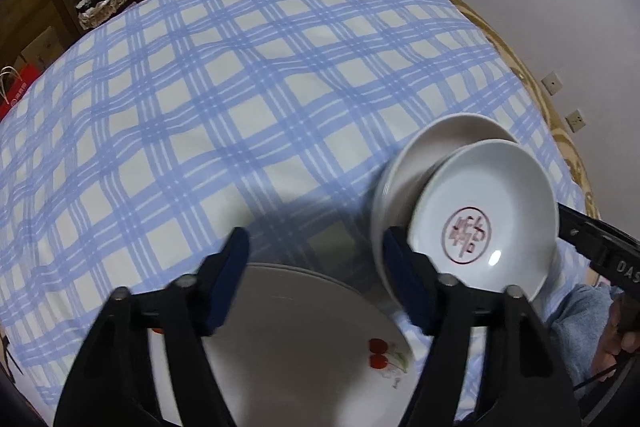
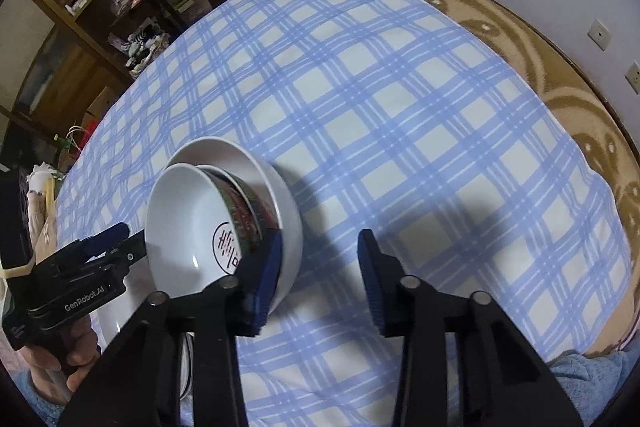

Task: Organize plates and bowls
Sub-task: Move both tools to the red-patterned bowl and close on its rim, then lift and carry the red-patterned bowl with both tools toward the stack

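A blue-and-white checked cloth covers the table. The left gripper hovers over it with its blue-padded jaws spread wide and nothing between them. Directly beneath and slightly behind its fingers lies a large white plate with a red cherry motif near its right edge.

To the right of the left gripper stands a stack of bowls. The topmost is a white bowl with a red circular emblem printed inside, tilted so that its inside faces the camera; it rests in a larger white bowl under it. The left gripper's right finger sits just in front of the stack's near rim.

Seen from the right wrist, the right gripper is also open and holds nothing. The same stack sits to its left: the emblem bowl leans inside the larger bowl, with a dark patterned bowl nested between them. The right gripper's left pad lies against the outer bowl's wall, though contact is hard to confirm in the distorted view. Further left, the other gripper shows.
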`<state>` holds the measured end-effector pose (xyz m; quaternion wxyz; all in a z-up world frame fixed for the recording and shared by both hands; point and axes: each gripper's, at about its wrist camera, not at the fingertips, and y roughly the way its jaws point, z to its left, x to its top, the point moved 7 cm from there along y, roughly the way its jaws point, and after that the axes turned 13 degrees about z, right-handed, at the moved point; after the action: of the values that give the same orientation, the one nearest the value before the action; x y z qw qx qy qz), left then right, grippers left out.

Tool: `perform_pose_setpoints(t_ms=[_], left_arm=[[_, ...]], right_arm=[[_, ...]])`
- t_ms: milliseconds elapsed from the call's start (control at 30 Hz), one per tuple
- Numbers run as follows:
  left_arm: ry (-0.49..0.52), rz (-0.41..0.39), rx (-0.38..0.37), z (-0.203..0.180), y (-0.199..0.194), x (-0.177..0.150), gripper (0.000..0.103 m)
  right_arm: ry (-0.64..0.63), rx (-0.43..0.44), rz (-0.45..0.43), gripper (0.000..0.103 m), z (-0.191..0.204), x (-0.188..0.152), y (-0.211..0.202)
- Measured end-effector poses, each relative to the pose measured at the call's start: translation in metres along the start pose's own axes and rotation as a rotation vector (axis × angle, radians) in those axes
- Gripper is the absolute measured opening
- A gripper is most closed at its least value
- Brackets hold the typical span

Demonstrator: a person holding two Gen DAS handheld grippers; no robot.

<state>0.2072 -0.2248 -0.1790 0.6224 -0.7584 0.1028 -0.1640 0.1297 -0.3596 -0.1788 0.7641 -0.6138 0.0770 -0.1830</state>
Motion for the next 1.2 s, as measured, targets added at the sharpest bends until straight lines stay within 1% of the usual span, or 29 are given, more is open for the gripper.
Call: perform_pose_setpoints(t_ms=[67,100,133,200,267,433,533,567,633,700,800,867,933,1000,1133,1200], left_arm=[[-0.005,0.009,-0.037,-0.004,0.0,0.0,0.046],[-0.011,0.012,-0.046,-0.005,0.0,0.001,0.041],[-0.016,0.013,-0.052,-0.007,0.0,0.001,0.039],[-0.011,0.015,-0.059,-0.01,0.001,0.001,0.032],[-0.008,0.02,-0.059,-0.013,0.004,0.001,0.028],[-0.015,0.023,-0.055,-0.017,0.005,0.0,0.024],[-0.01,0.028,-0.053,-0.019,0.005,0.001,0.02],[-0.008,0.031,-0.056,-0.02,0.005,0.001,0.016],[0.0,0.037,-0.039,-0.022,0.007,0.002,0.015],[-0.003,0.036,-0.039,-0.022,0.007,0.002,0.012],[-0.004,0.038,-0.07,-0.024,0.008,0.002,0.005],[0.005,0.028,-0.065,-0.027,0.008,0.002,0.003],[0.005,0.025,-0.054,-0.028,0.008,0.002,0.003],[-0.002,0.032,-0.063,-0.027,0.008,0.002,0.003],[-0.056,0.061,-0.111,-0.022,0.012,0.004,0.003],[-0.062,0.069,-0.108,-0.021,0.013,0.004,0.003]], right_arm=[[-0.002,0.002,0.002,0.033,0.002,0.001,0.0],[-0.001,0.002,0.002,0.032,0.003,0.001,0.0],[-0.003,0.001,0.002,0.031,0.003,0.001,0.0],[-0.006,-0.004,0.005,0.031,0.003,0.001,0.001],[-0.012,-0.012,0.008,0.031,0.005,0.002,0.002],[-0.015,-0.018,0.01,0.031,0.005,0.002,0.003],[-0.017,-0.006,0.012,0.023,0.008,0.002,0.005],[-0.019,-0.003,0.018,0.019,0.009,0.002,0.007],[-0.037,0.006,0.036,0.009,0.017,0.001,0.013],[-0.043,-0.015,0.029,0.009,0.02,0.002,0.013],[-0.005,0.004,0.029,0.009,0.017,0.001,0.012],[0.01,0.016,0.031,0.009,0.015,0.002,0.013],[0.023,0.03,0.035,0.01,0.014,0.002,0.013],[0.037,0.04,0.038,0.01,0.012,0.002,0.015],[0.041,0.026,0.037,0.01,0.014,0.002,0.016],[0.045,0.014,0.032,0.01,0.016,0.003,0.016]])
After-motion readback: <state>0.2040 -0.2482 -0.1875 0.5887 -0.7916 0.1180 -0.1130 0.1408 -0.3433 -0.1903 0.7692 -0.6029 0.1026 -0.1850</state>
